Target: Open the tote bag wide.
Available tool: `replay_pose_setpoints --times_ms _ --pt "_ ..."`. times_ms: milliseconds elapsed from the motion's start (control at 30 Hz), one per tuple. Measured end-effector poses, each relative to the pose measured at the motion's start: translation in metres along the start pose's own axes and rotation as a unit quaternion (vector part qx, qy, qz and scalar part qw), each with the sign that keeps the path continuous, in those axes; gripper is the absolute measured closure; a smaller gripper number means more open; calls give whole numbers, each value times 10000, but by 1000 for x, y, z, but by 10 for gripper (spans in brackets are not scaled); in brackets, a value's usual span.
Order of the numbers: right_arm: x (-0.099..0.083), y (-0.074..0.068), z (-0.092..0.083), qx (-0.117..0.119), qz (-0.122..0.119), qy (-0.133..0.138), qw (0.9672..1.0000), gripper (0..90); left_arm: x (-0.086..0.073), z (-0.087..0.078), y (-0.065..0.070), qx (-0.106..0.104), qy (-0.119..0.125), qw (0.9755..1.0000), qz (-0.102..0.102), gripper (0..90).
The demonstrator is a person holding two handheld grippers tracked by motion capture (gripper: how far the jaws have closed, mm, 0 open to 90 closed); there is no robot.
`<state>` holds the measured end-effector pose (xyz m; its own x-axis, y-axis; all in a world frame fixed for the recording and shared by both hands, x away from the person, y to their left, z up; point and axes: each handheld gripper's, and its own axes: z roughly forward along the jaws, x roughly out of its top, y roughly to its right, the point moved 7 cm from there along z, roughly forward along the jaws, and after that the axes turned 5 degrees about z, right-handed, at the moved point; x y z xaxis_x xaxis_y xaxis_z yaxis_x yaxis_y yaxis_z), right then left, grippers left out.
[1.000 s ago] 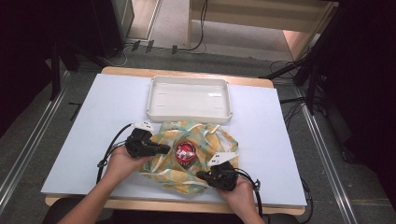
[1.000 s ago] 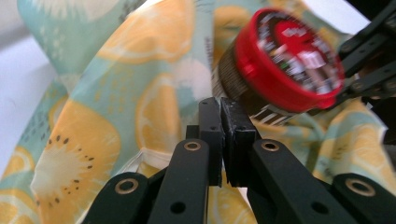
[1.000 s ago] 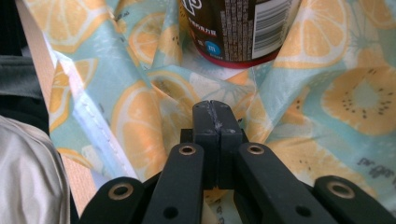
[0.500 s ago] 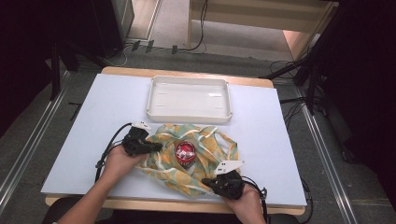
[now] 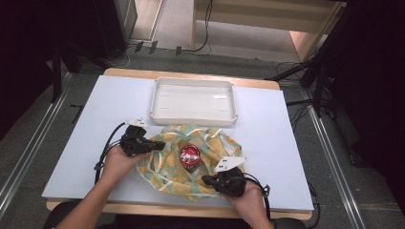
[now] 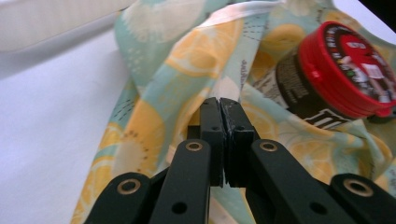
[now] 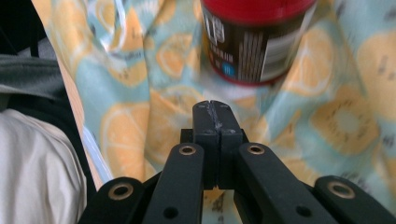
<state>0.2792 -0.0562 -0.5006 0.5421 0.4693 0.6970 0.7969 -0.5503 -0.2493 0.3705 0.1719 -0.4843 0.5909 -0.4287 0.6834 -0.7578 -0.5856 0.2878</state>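
Tipping looked the main risk: the jar (image 5: pixel 189 156), a squat dark cylinder with a glossy red lid, stood on the limp, lemon-printed cloth (image 5: pixel 167 169) between the left tongs (image 5: pixel 160 144) and right tongs (image 5: pixel 206 180), so uneven pulls could topple it. Both tongs were closed at the cloth's edges, seemingly pinching thin fabric that might slip free. A rigid white tray (image 5: pixel 193 116) sat beyond them on the smooth counter (image 5: pixel 95 119).
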Motion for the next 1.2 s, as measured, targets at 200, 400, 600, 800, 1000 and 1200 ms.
replay_pose_setpoints --times_ms 200,400,600,800,1000,1200 --pt "17 -4 -2 182 13 78 9998 900 3 0 6 -8 -25 9999 99 879" --pt "35 -10 7 397 -93 184 9990 900 6 -2 13 -52 -14 9998 205 880" --pt "42 -11 14 478 -48 187 9987 900 10 -5 16 -77 17 9996 269 880" --pt "50 -17 20 548 -195 223 9981 900 14 -11 19 -25 94 9993 348 866" --pt "52 -27 28 680 -229 203 9972 900 18 -14 23 -67 210 9989 414 878" --pt "51 -32 38 762 -247 140 9967 900 26 -5 21 -17 150 9988 463 878"
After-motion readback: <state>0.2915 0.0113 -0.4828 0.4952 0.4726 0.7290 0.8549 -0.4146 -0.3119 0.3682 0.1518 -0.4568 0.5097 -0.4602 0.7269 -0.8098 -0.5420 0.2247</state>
